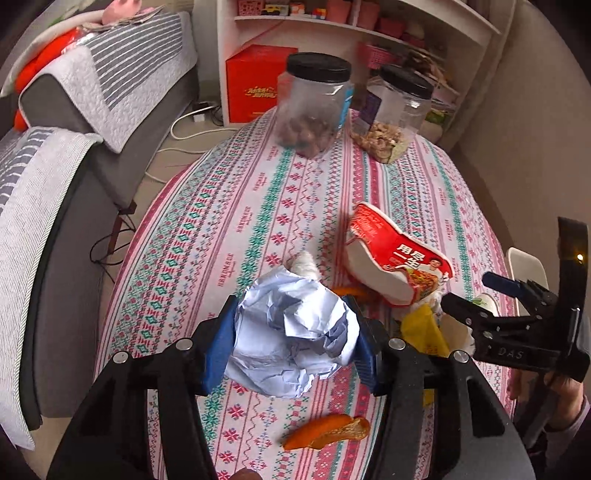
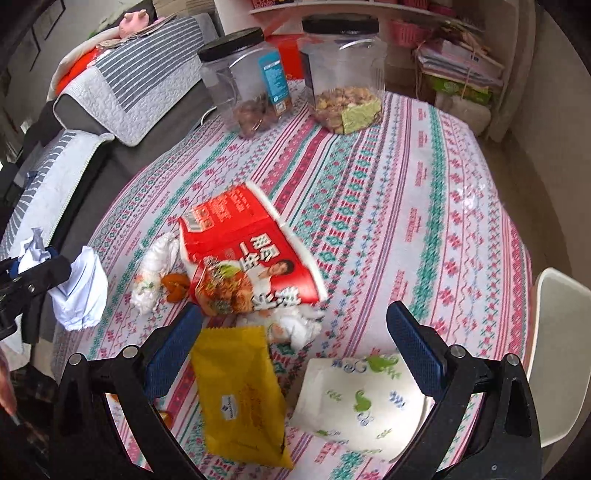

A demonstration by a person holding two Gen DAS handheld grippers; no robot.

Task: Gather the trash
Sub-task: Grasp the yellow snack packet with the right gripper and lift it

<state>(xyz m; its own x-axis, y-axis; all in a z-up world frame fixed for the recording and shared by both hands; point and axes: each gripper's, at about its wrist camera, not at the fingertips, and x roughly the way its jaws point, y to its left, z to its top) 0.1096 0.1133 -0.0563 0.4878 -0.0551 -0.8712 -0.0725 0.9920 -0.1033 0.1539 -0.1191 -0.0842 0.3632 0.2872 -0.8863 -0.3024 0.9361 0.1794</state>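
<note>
My left gripper [image 1: 291, 314] is shut on a crumpled pale blue paper ball [image 1: 291, 339], held above the patterned tablecloth [image 1: 229, 229]. In the right wrist view the paper ball [image 2: 79, 291] and the left gripper [image 2: 33, 269] show at the left edge. My right gripper [image 2: 295, 314] is open, its jaws wide apart above a yellow snack wrapper [image 2: 240, 395] and a white printed napkin [image 2: 365, 395]. A red noodle package [image 2: 251, 251] lies just beyond, with a white tissue [image 2: 155, 269] and an orange peel [image 2: 175, 284] beside it. Another orange peel [image 1: 325, 432] lies under my left gripper.
Two clear jars with black lids [image 1: 314, 107] [image 1: 395, 114] stand at the table's far edge. A grey sofa with striped covers [image 1: 55, 221] runs along the left. A white chair [image 2: 554, 350] sits at the right edge, and a white shelf [image 1: 332, 26] stands behind.
</note>
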